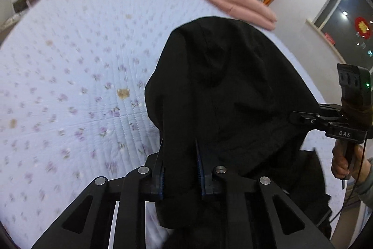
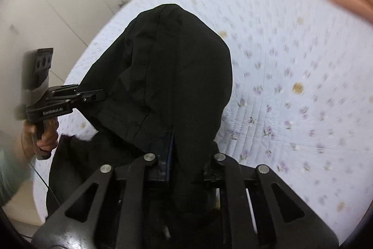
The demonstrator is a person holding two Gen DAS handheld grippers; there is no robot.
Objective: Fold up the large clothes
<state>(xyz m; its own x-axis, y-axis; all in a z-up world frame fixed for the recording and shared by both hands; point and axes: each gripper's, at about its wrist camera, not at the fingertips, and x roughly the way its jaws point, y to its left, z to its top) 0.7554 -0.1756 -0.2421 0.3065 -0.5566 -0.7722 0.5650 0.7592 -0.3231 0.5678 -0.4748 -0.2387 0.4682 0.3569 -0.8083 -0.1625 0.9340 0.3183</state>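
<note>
Above the bed: black garment hangs lifted over the floral quilt.
Left gripper: pinching one edge of the garment.
Right gripper: pinching the other edge.
Far corner: pink folded blanket.

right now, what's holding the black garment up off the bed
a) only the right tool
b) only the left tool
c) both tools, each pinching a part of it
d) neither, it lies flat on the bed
c: the left tool and the right tool are each shut on a fold of the black garment, which hangs bunched between them above the floral bedsheet.
</note>
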